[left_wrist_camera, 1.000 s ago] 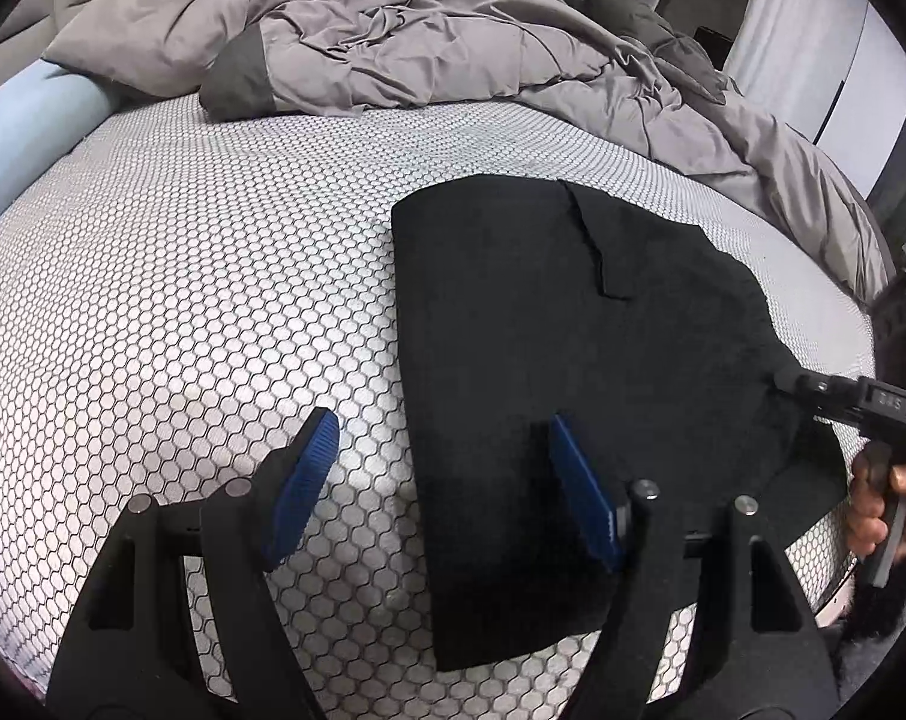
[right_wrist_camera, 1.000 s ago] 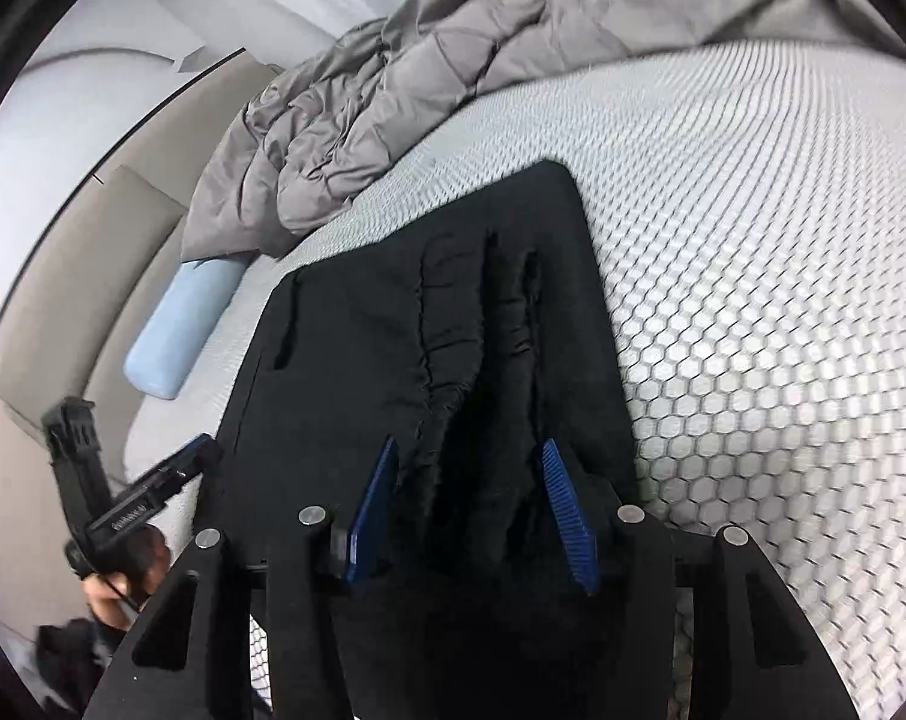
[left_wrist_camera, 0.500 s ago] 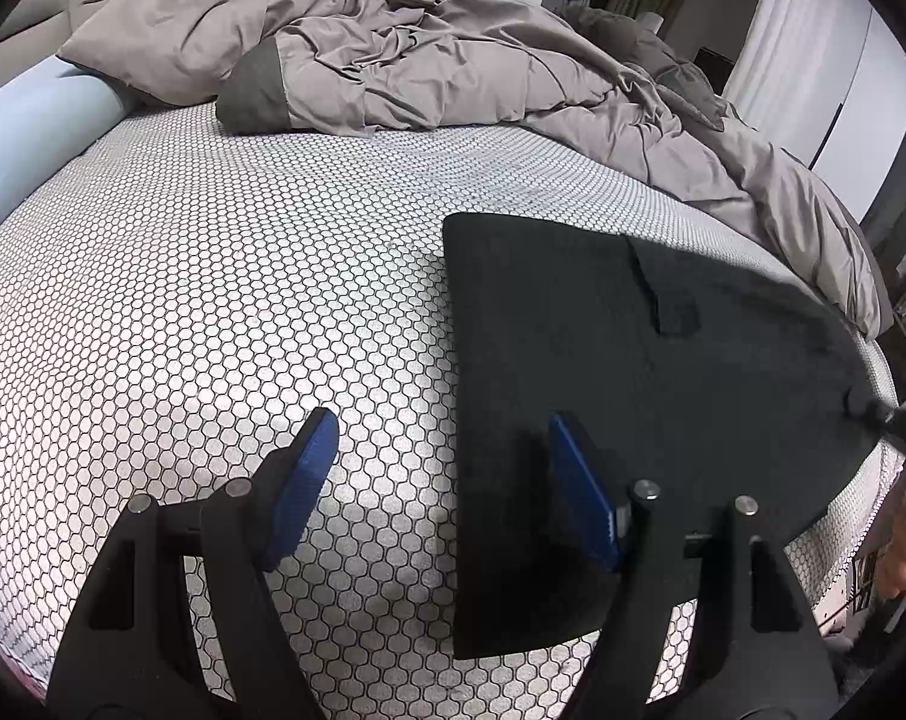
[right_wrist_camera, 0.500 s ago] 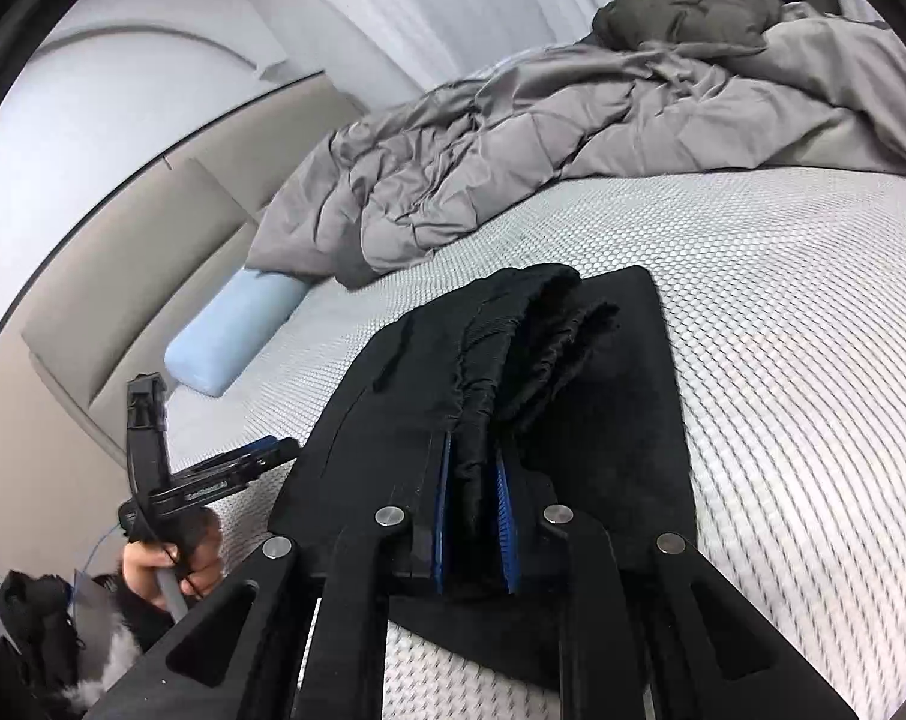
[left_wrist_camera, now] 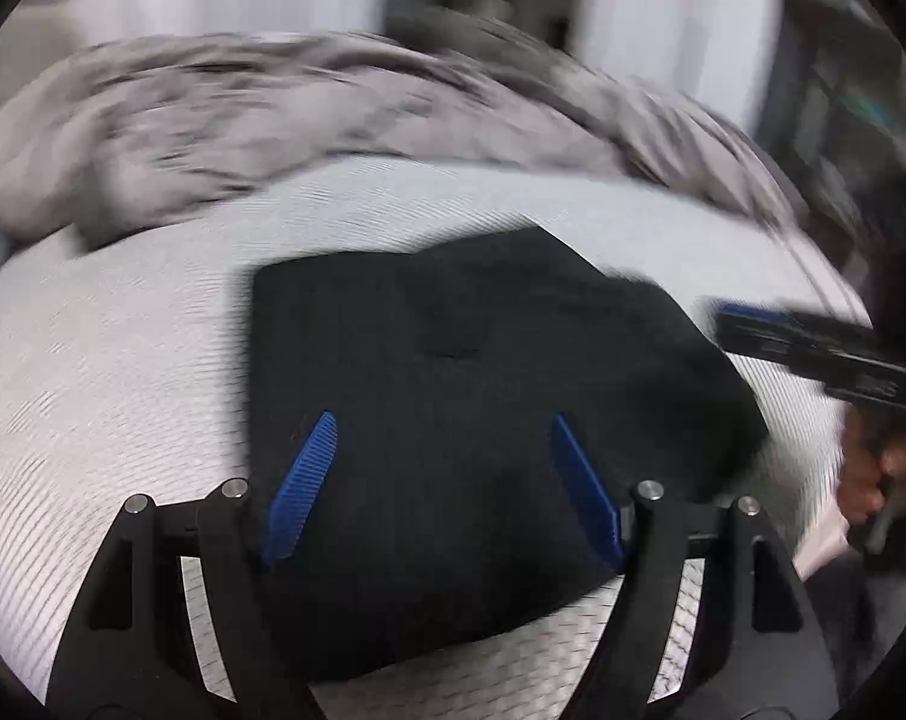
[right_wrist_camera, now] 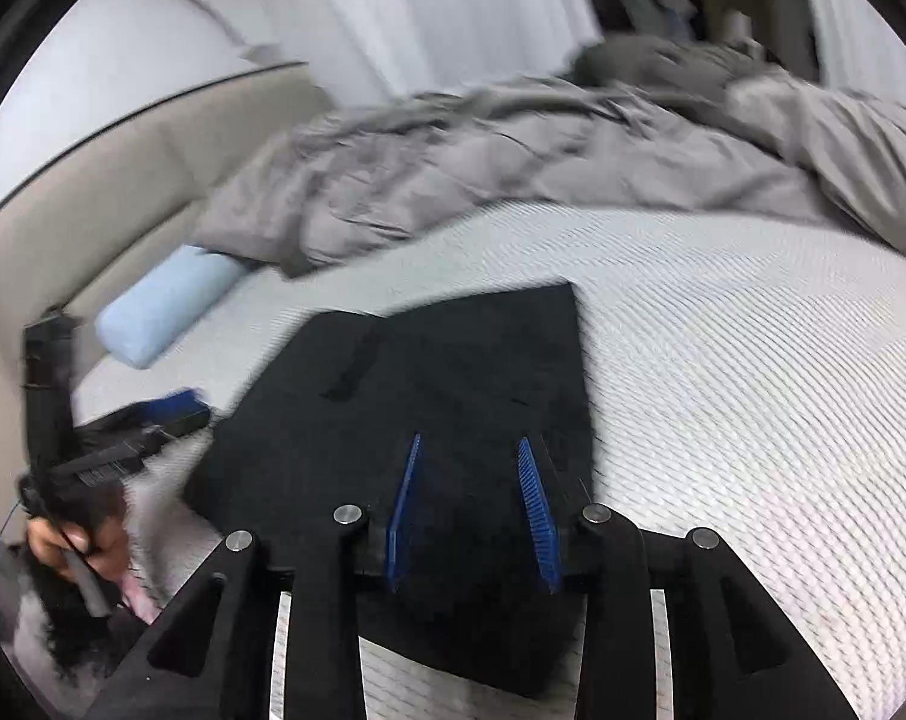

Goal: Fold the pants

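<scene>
The black pants (left_wrist_camera: 465, 396) lie folded flat on the white honeycomb mattress (left_wrist_camera: 111, 360); they also show in the right wrist view (right_wrist_camera: 429, 378). My left gripper (left_wrist_camera: 444, 426) is open and empty, with its blue pads above the near part of the pants. My right gripper (right_wrist_camera: 468, 450) is open and empty over the near edge of the pants. The right gripper also shows at the right of the left wrist view (left_wrist_camera: 813, 348), clear of the cloth. The left gripper shows at the left of the right wrist view (right_wrist_camera: 147, 420). Both views are blurred by motion.
A rumpled grey duvet (right_wrist_camera: 513, 162) covers the far side of the bed and also shows in the left wrist view (left_wrist_camera: 273, 114). A light blue bolster (right_wrist_camera: 159, 300) lies by the beige headboard (right_wrist_camera: 93, 180). White curtains (right_wrist_camera: 441, 6) hang behind.
My right gripper has opened and let go of the bunched pants, which now lie flat. My left gripper has swung right, over the pants. Both cameras have tilted up.
</scene>
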